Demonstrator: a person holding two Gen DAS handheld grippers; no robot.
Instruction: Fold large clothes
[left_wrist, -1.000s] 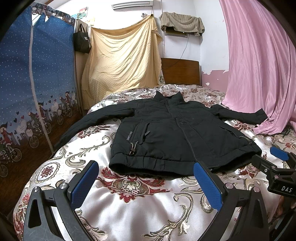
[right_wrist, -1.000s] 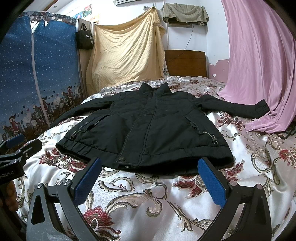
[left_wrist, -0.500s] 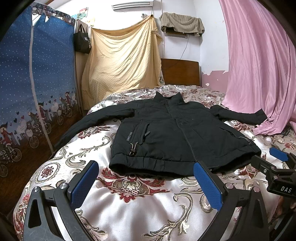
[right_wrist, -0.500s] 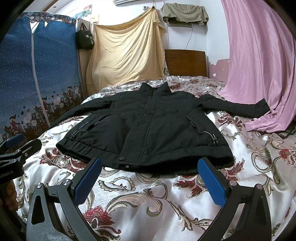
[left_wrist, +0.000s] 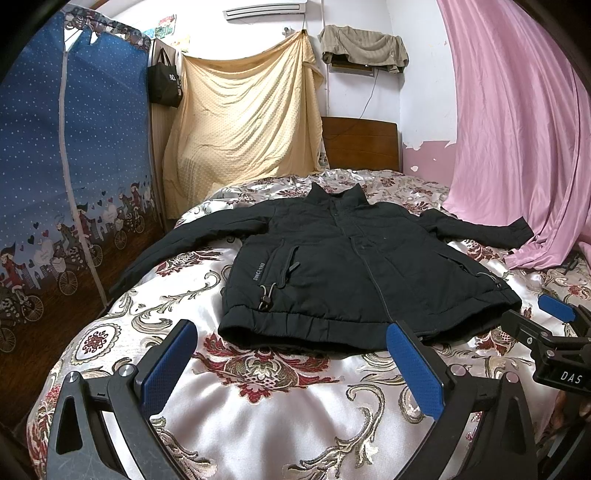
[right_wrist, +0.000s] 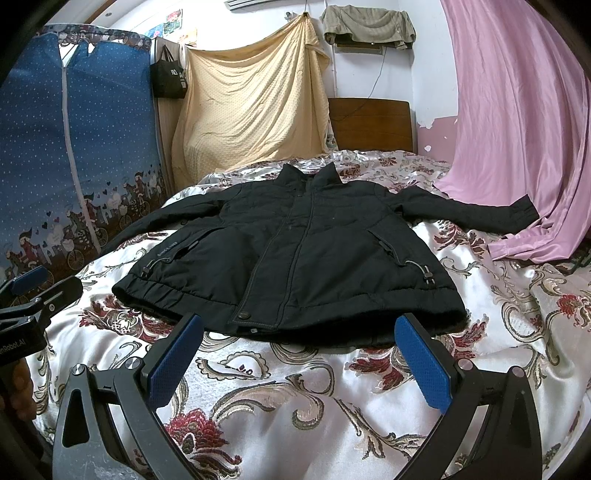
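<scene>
A black zip-up jacket (left_wrist: 351, 273) lies flat, front up, on a bed with a floral satin cover (left_wrist: 266, 398). Its sleeves spread to both sides and its collar points to the headboard. It also shows in the right wrist view (right_wrist: 295, 266). My left gripper (left_wrist: 291, 365) is open and empty, hovering above the cover just short of the jacket's hem. My right gripper (right_wrist: 299, 362) is open and empty, also just short of the hem. The right gripper shows at the right edge of the left wrist view (left_wrist: 554, 332); the left gripper shows at the left edge of the right wrist view (right_wrist: 33, 291).
A blue fabric wardrobe (left_wrist: 66, 192) stands along the bed's left side. A pink curtain (left_wrist: 517, 140) hangs at the right and drapes onto the bed. A yellow sheet (left_wrist: 243, 129) and a wooden headboard (left_wrist: 362, 144) are at the far end.
</scene>
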